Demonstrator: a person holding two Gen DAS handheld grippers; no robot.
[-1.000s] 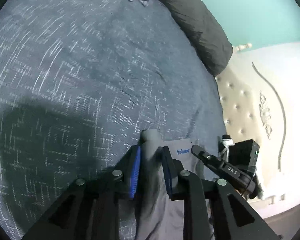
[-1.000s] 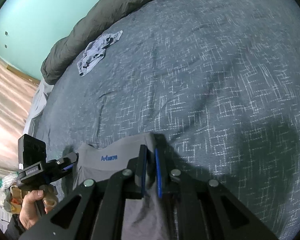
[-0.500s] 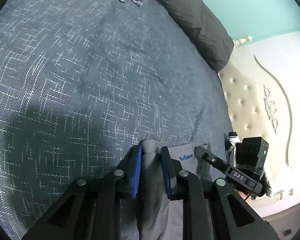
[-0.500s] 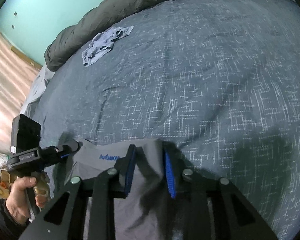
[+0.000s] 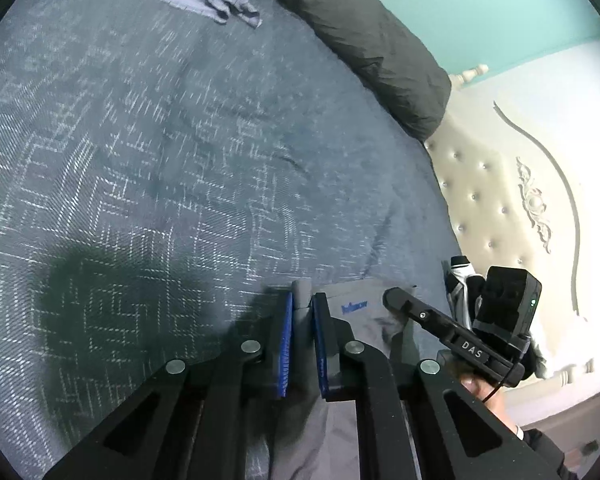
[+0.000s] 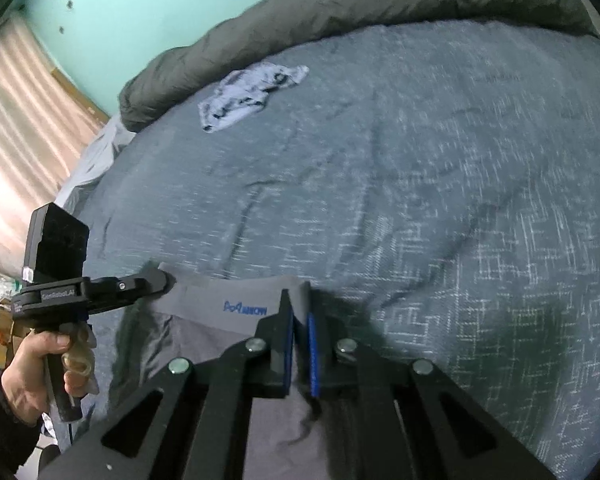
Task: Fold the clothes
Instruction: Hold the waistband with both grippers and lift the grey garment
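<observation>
A grey garment (image 6: pixel 220 344) with a blue logo on its waistband is stretched over the near edge of the bed between both grippers. In the left wrist view my left gripper (image 5: pixel 303 299) is shut on a bunched corner of the grey garment (image 5: pixel 364 320). The right gripper (image 5: pixel 394 301) shows there from the side, on the band's other end. In the right wrist view my right gripper (image 6: pixel 299 309) is shut on the waistband's right end. The left gripper (image 6: pixel 161 280) pinches the left end, with a hand (image 6: pixel 36 372) on its handle. The garment's lower part is hidden under the fingers.
The patterned dark blue bedspread (image 5: pixel 140 160) runs ahead. A crumpled pale garment (image 6: pixel 252 94) lies far across it, beside a rolled dark duvet (image 6: pixel 300 28). A tufted cream headboard (image 5: pixel 500 200) borders the right of the left wrist view; a striped curtain (image 6: pixel 16 120) hangs at the left.
The right gripper's jaws, wider half a second ago, have closed on the waistband. The left jaws have narrowed on their corner. Both views now show more of the far bed.
</observation>
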